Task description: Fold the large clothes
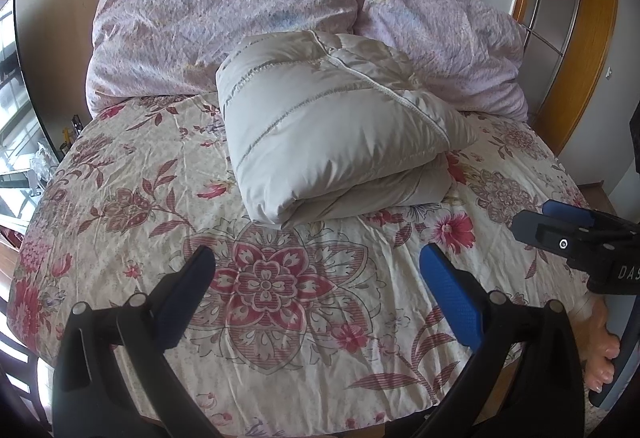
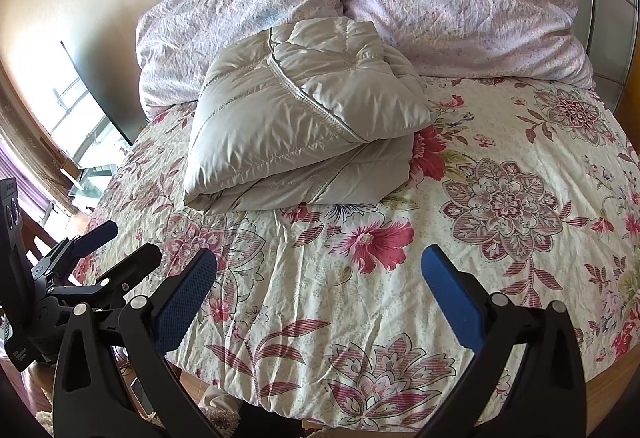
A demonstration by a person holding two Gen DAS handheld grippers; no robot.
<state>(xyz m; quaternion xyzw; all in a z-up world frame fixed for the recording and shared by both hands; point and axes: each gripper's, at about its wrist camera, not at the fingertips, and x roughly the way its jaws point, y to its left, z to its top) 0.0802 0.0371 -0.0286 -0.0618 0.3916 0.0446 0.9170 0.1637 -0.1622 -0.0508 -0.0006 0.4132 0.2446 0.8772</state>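
A beige quilted down jacket (image 1: 332,126) lies folded into a thick bundle on the bed, its zipper running diagonally across the top. In the right wrist view the same jacket (image 2: 304,118) rests just in front of the pillows. My left gripper (image 1: 320,270) hovers open over the bedspread, short of the bundle, with nothing between its blue pads. My right gripper (image 2: 320,270) is open too, likewise clear of the jacket. Each sees the other: the right gripper (image 1: 536,218) shows at the right edge, the left gripper (image 2: 130,240) at the lower left.
A floral bedspread (image 1: 280,318) covers the bed. Lilac pillows (image 1: 224,14) are heaped against the wall behind the jacket. A wooden door frame (image 1: 592,50) stands to the right and a window (image 2: 80,110) to the left. A person's bare foot (image 1: 600,354) stands beside the bed.
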